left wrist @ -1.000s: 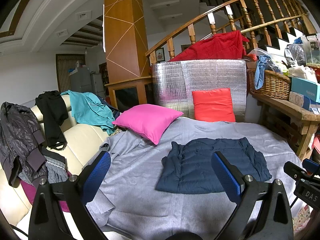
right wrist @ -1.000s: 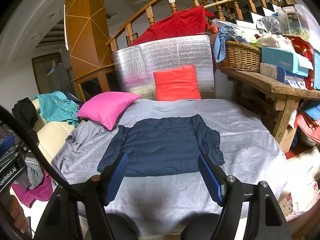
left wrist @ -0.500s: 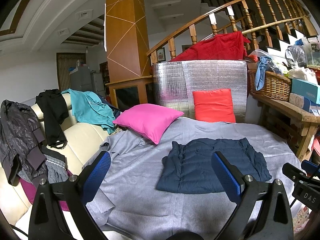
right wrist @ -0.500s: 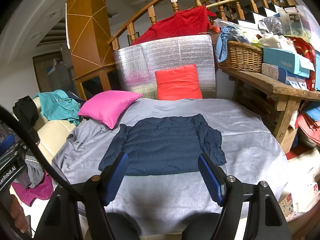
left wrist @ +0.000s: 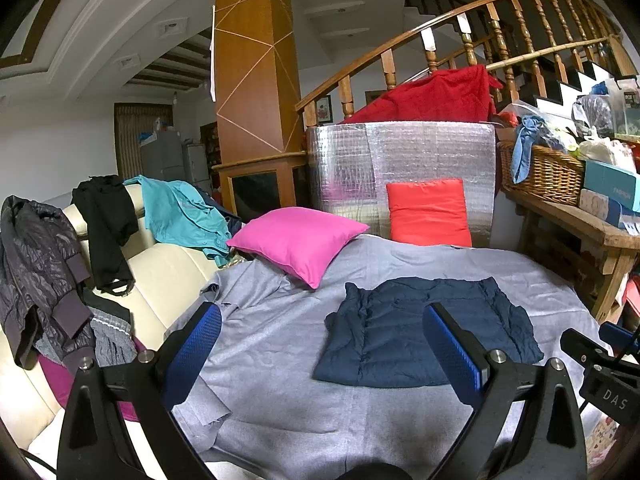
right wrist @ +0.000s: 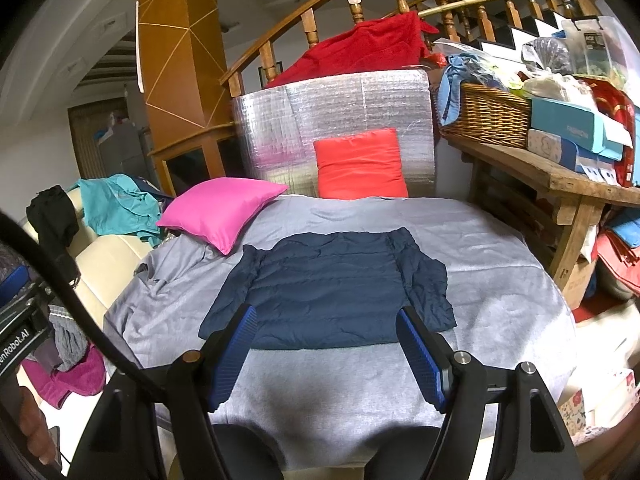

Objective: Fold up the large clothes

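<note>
A dark navy quilted jacket (left wrist: 404, 332) lies flat and partly folded on a grey sheet (left wrist: 280, 344) that covers the surface; it also shows in the right wrist view (right wrist: 332, 288). My left gripper (left wrist: 320, 344) is open and empty, held above the sheet near the jacket's left side. My right gripper (right wrist: 326, 344) is open and empty, held just before the jacket's near hem. Neither touches the jacket.
A pink pillow (left wrist: 298, 236) and a red pillow (left wrist: 428, 212) lie at the back by a silver foil panel (right wrist: 332, 120). A cream sofa (left wrist: 160, 272) with draped clothes stands left. A wooden bench (right wrist: 552, 176) with a wicker basket (right wrist: 484, 118) and boxes stands right.
Both views have shifted only slightly; the jacket has not moved and both grippers stay open.
</note>
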Demonstrator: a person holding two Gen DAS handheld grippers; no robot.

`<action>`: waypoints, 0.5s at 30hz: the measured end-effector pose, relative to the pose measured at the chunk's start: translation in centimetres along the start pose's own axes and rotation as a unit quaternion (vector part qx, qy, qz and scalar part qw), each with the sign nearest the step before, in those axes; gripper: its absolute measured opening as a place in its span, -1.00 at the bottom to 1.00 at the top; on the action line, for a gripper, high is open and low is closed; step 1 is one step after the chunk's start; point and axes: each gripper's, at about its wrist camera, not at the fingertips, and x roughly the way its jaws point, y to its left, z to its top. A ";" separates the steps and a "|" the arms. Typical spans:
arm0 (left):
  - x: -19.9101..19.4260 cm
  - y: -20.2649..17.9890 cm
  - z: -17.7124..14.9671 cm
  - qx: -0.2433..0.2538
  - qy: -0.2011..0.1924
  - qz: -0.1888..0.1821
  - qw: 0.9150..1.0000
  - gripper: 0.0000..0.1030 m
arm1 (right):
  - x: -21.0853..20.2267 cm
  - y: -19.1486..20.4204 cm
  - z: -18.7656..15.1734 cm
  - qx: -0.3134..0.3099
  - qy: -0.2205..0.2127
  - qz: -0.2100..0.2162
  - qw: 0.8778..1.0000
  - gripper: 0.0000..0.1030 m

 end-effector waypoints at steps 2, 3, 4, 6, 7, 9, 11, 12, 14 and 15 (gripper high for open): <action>0.1 0.1 0.0 -0.001 0.003 -0.001 1.000 0.95 | 0.1 0.2 0.1 -0.001 0.001 -0.001 1.000 0.47; 0.2 0.1 0.1 -0.002 0.003 0.000 1.000 0.95 | 0.1 0.2 0.2 -0.002 0.001 -0.001 1.000 0.47; 0.2 0.2 0.2 -0.004 0.003 0.002 1.000 0.95 | 0.1 0.3 0.2 -0.003 0.001 0.000 1.000 0.47; 0.3 0.3 0.3 -0.007 0.004 0.002 1.000 0.95 | 0.2 0.5 0.4 -0.005 0.000 0.000 1.000 0.47; 0.4 0.3 0.4 -0.009 0.004 0.003 1.000 0.95 | 0.2 0.5 0.4 -0.006 -0.001 0.000 1.000 0.47; 0.6 0.3 0.4 -0.013 0.006 0.005 1.000 0.95 | 0.3 0.4 0.4 -0.006 -0.001 0.002 1.000 0.47; 0.9 0.0 0.5 -0.010 0.011 0.003 1.000 0.95 | 0.4 0.3 0.5 -0.001 -0.001 0.003 1.000 0.47; 1.0 -0.1 0.6 -0.008 0.012 0.005 1.000 0.95 | 0.6 0.2 0.6 0.000 0.000 0.005 1.000 0.47; 1.4 -0.4 0.7 -0.005 0.012 0.008 1.000 0.95 | 1.0 0.0 0.7 -0.001 0.001 0.008 1.000 0.47; 1.6 -0.5 0.7 -0.006 0.013 0.008 1.000 0.95 | 1.3 0.0 0.8 -0.001 0.002 0.007 1.000 0.47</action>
